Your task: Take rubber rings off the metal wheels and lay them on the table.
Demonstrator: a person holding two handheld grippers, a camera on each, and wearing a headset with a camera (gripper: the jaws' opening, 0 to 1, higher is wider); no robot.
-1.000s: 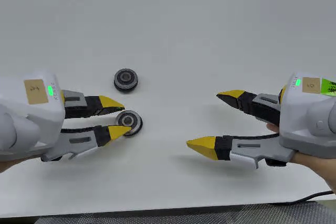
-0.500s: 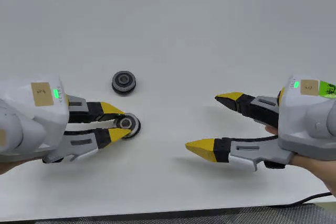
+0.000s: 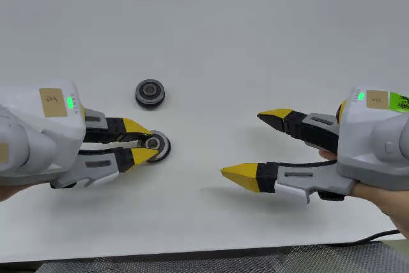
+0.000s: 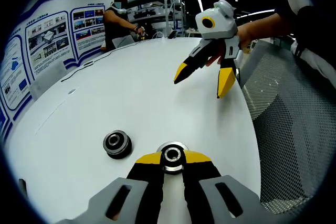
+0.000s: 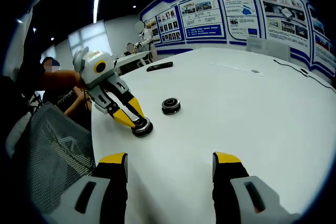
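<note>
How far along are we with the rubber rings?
Done: nothing; near wheel and far wheel both wear their rubber rings. In hand: left hand-held gripper is shut on the near wheel; right hand-held gripper is open, apart. Left: both rings off and onto the table.

Two metal wheels [image 3: 151, 93] [image 3: 158, 147] and two claws [image 3: 147, 141] [image 3: 241, 144] are here.
</note>
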